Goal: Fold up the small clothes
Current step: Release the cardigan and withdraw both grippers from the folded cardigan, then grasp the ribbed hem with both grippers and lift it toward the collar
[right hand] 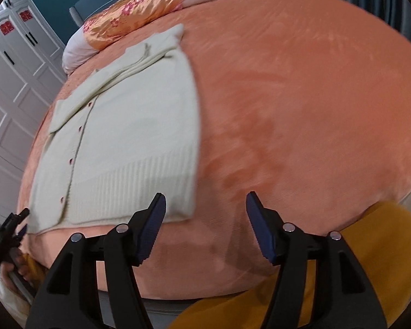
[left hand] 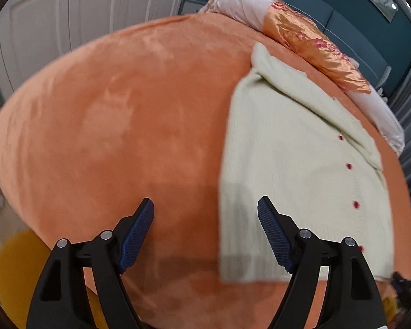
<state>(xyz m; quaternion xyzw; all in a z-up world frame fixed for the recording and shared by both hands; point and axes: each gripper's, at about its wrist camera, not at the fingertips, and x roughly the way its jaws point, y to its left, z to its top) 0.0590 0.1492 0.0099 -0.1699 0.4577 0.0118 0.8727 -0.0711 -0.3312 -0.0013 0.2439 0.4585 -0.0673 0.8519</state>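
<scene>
Cream cardigan [left hand: 296,170] lies flat on the orange bed [left hand: 117,126], both tongs hanging apart and empty at its hem.

Soft, light knit, likely to sag: best pinched at the ribbed hem corners. Left tongs [left hand: 205,235] straddle its left edge; right tongs [right hand: 205,227] sit at its right corner.

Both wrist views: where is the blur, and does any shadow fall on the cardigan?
Left wrist view: the cardigan is smeared by motion blur, and a grey shadow darkens its near corner, behind the open left gripper. Right wrist view: blur is milder, the ribbed hem stays readable; the open right gripper is sharp. Fisheye bends the orange bedspread into a dome.
</scene>
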